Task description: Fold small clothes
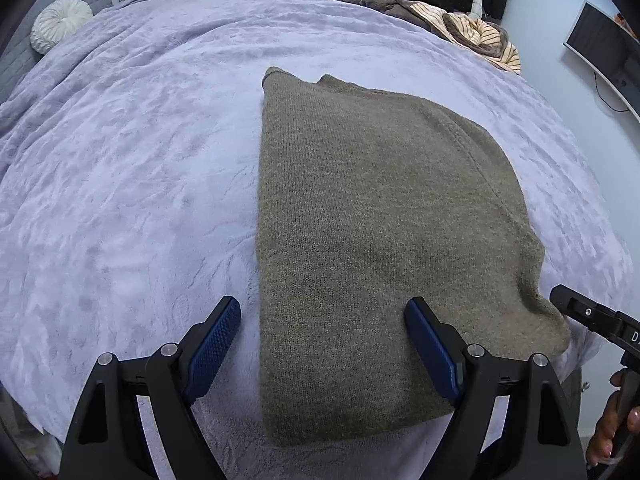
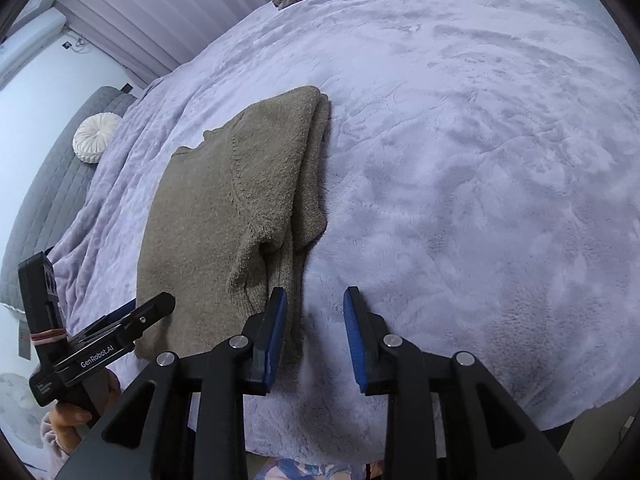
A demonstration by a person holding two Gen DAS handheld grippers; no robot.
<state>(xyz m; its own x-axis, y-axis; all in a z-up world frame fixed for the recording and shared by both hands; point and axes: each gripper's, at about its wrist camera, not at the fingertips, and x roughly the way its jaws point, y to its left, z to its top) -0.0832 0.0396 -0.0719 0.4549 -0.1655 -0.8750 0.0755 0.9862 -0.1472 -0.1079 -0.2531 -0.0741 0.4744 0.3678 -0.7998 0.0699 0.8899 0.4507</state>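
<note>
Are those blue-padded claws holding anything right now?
Nothing is held. The left gripper gapes wide above the folded olive-brown knitted sweater; the right gripper stands open beside its edge, pads touching nothing.

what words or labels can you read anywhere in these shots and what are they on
"GenRobot.AI": white print along the black side bar of the left tongs, seen from the right wrist view.
"D": first letter of a cut-off white word on the black body of the right tongs, at the edge of the left wrist view.
Small white print lower on the left tongs' black handle: too small to read.
Nothing on the olive-brown knitted sweater.
</note>
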